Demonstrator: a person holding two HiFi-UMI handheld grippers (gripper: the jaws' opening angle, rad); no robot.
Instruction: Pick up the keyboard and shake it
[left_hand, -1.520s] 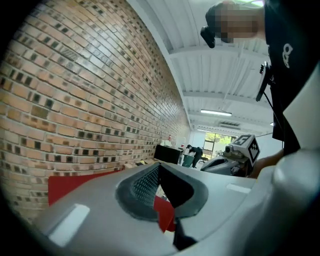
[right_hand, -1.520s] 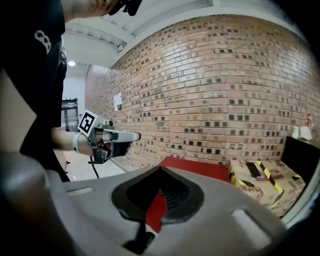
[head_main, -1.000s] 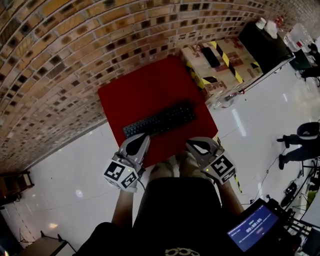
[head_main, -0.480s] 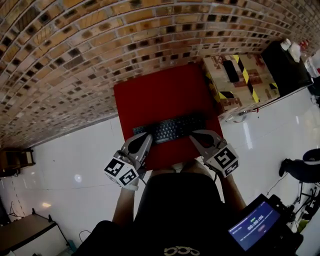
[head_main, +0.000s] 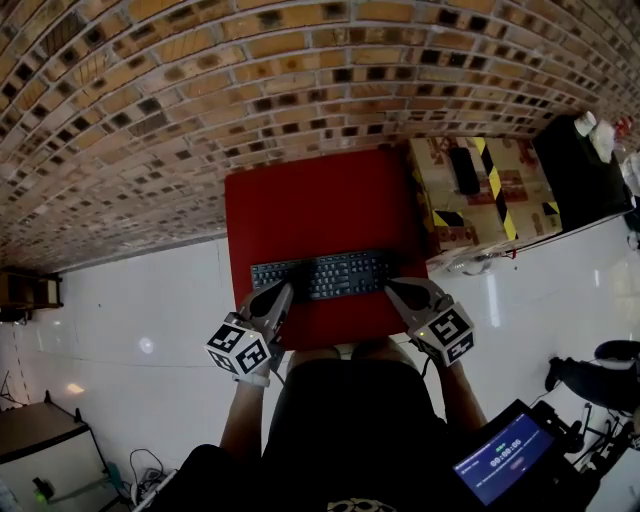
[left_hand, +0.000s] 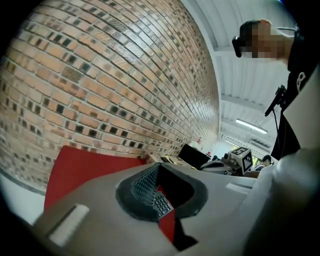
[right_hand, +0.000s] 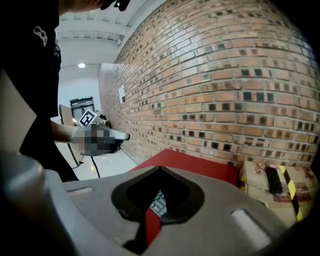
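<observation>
keyboard (head_main: 320, 275) lies flat on red table (head_main: 300, 200), not lifted. left claw (head_main: 284, 290) and right claw (head_main: 392, 287) both pinched closed, empty, by its near edge. grasp, lift, shake all pending.

In each gripper view all but a few keys of the keyboard (left_hand: 162, 204) are hidden behind the gripper's own grey body, in the head view its near edge is partly covered by the left gripper (head_main: 283, 290) and right gripper (head_main: 392, 287), and the digits on the screen (head_main: 505, 468) cannot be read.
</observation>
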